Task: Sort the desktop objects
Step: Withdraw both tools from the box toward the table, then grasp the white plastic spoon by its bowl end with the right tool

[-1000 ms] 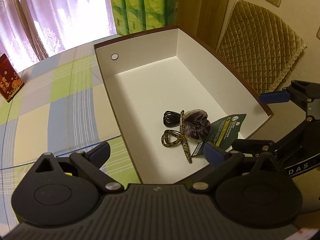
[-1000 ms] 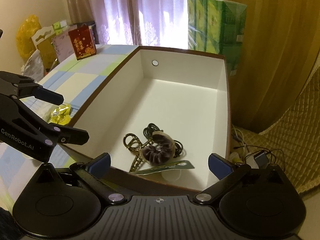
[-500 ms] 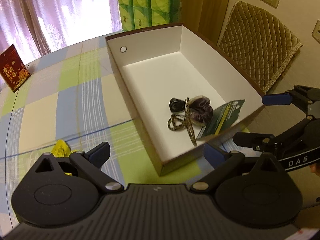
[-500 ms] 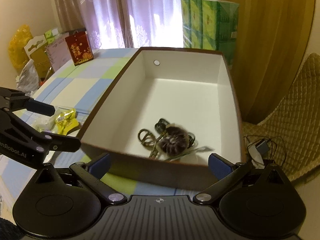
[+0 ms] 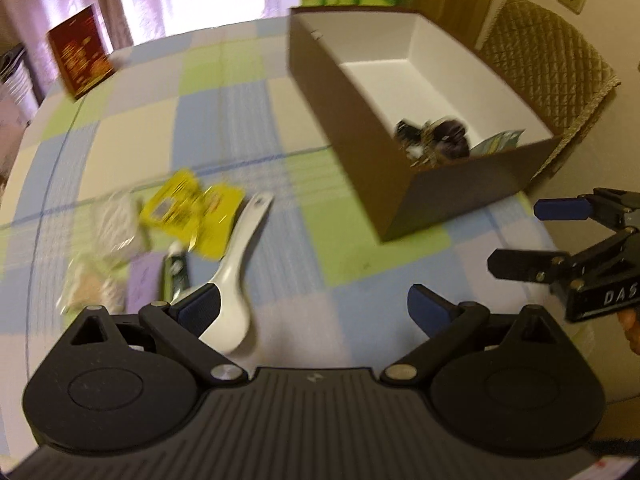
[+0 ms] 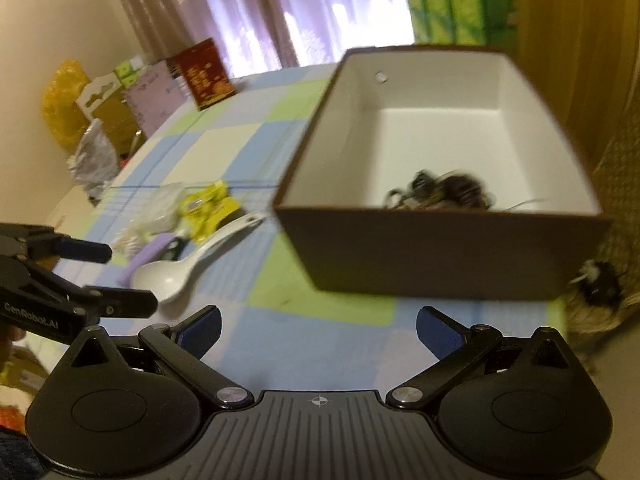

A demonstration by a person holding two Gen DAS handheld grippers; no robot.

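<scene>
Spoon (image 5: 236,280): with both grippers, left (image 5: 314,309) and right (image 6: 318,327), wide open and empty, lower your left fingers astride its handle, then carry to box (image 5: 404,196)

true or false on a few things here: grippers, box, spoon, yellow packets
1. Both grippers are open and hold nothing. True: left gripper and right gripper.
2. The box is empty. False: a dark scrunchie and cords lie in it.
3. The spoon lies in the box. False: it lies on the tablecloth, outside.
4. The yellow packets lie beside the spoon's handle. True.
5. The left gripper is shut on the spoon. False: it is open, gripping nothing.
</scene>
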